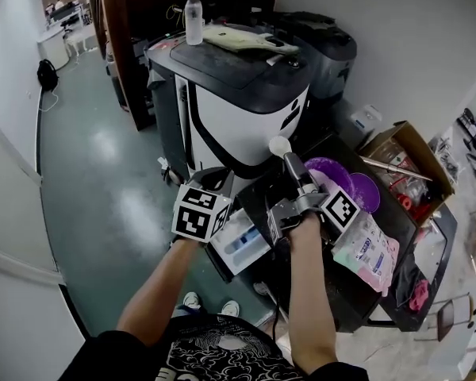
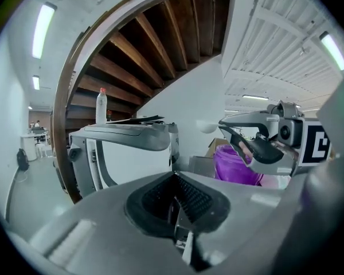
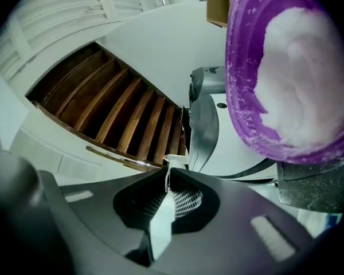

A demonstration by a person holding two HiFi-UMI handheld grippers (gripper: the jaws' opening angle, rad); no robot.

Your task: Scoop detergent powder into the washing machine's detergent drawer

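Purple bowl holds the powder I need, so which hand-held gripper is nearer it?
Right. The right hand-held gripper, gripping the white spoon, is just beside the purple bowl; the left hand-held gripper sits farther off, past the drawer.

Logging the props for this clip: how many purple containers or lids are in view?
2. The purple tub holding white powder, and what looks like its purple lid lying just to its right. Others could be hidden.

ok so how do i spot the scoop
Start at the big white-and-black machine in the middle of the head view. Right in front of it, the right gripper holds the scoop by its handle. It's the small white round-headed spoon, just beside the purple bowl.
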